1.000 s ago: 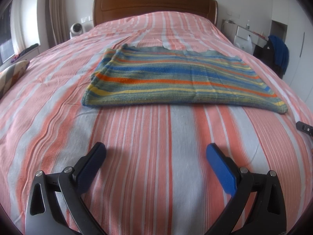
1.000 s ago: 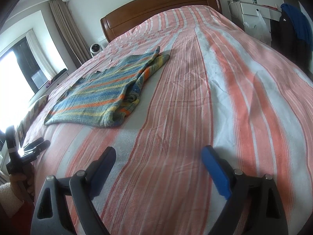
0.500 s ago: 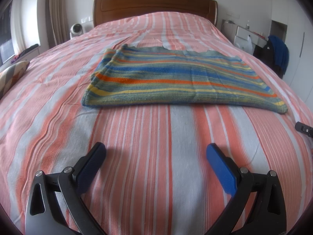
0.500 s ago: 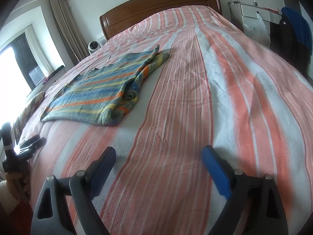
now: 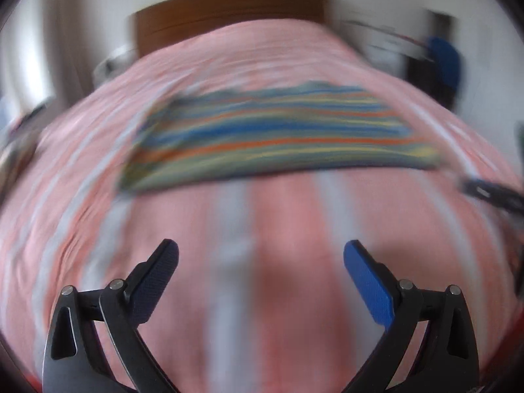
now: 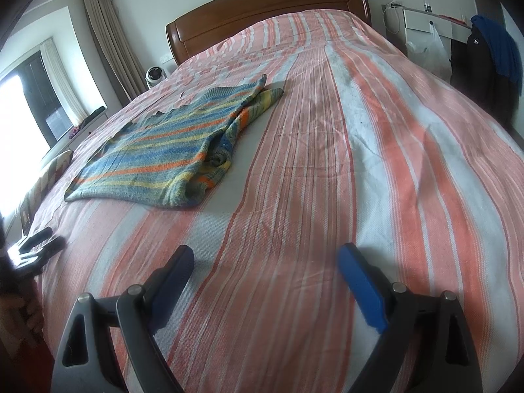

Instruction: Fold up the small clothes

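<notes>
A small knitted garment (image 5: 275, 134) with blue, orange, yellow and green stripes lies folded flat on the pink striped bedspread (image 5: 278, 235). The left wrist view is blurred by motion. My left gripper (image 5: 260, 258) is open and empty, over the bedspread, short of the garment's near edge. In the right wrist view the garment (image 6: 170, 154) lies to the left, its right side bunched. My right gripper (image 6: 265, 262) is open and empty over bare bedspread (image 6: 327, 163), well to the right of the garment. The left gripper's fingers (image 6: 41, 245) show at that view's left edge.
A wooden headboard (image 6: 268, 9) closes the far end of the bed. A white desk with a plastic bag (image 6: 429, 42) and dark and blue clothes (image 6: 491, 52) stands right of the bed. A small fan (image 6: 154, 75), curtains and a window are on the left.
The left wrist view has turned blurry and tilted as the left gripper moves; the garment sits lower and slanted in it. The right gripper has drifted slightly. Both stay open.
</notes>
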